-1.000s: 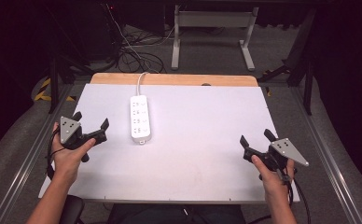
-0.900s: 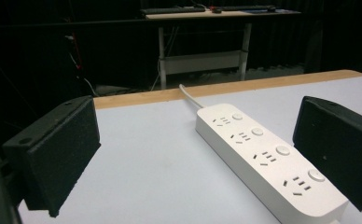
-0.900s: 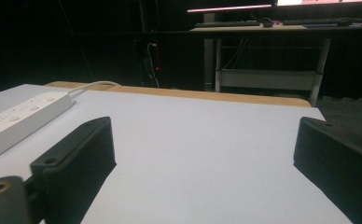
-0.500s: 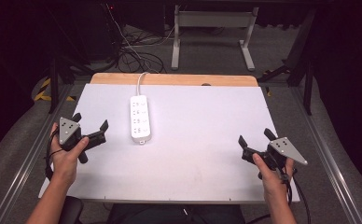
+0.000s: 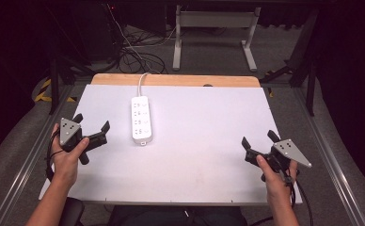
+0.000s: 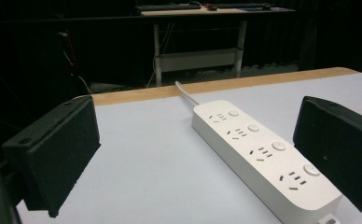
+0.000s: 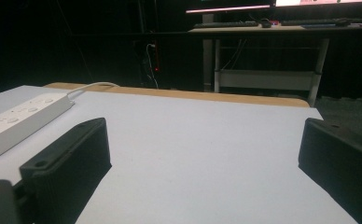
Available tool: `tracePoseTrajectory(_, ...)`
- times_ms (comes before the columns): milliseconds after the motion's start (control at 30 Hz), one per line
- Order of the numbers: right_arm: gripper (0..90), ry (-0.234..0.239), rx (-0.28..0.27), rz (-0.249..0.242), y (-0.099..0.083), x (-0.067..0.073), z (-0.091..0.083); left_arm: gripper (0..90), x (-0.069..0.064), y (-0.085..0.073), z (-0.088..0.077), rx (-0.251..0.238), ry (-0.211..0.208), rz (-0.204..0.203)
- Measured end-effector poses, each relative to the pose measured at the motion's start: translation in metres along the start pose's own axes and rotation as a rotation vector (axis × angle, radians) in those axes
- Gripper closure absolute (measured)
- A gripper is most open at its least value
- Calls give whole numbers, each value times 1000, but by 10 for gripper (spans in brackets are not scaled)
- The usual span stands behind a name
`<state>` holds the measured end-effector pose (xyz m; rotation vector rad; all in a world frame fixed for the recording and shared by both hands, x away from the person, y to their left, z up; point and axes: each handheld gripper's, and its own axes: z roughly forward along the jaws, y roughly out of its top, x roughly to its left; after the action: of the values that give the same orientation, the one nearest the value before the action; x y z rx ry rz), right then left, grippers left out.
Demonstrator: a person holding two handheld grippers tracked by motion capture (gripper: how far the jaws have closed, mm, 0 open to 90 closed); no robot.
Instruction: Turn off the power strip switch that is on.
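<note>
Hands at the near edge, one at 7 o'clock and one at 5 o'clock of the table [image 5: 209, 188] in the high view, each wrapped around a gripper. Left gripper [image 5: 92, 127] at 8 o'clock, jaws spread wide and empty, aimed toward 2 o'clock. Right gripper [image 5: 259, 142] at 4 o'clock, jaws likewise spread, nothing between them, well apart from anything on the sheet. Farther in, at roughly 11 o'clock from table centre: white power strip [image 5: 141, 118], lying flat and lengthwise, four sockets with a round button beside each, cord [image 5: 142, 81] running off over the far wooden edge at 12 o'clock. Same strip [image 6: 263, 156] seen just ahead between the left jaws, near but untouched. Probably the approach stage, before any contact. Next, most likely: forward travel of the left gripper toward the strip's near end, with jaws kept wide enough to straddle the body or narrowed for a button press. Beyond the table, desk legs and cables on a dark floor.
</note>
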<state>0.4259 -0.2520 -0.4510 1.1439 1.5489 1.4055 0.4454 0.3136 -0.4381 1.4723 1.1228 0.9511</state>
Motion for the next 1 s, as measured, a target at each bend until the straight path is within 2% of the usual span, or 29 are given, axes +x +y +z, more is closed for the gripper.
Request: tracePoseTrajectory(1000, 33, 10, 3, -8, 1, 2, 1, 10, 3, 0, -3, -3, -1, -4)
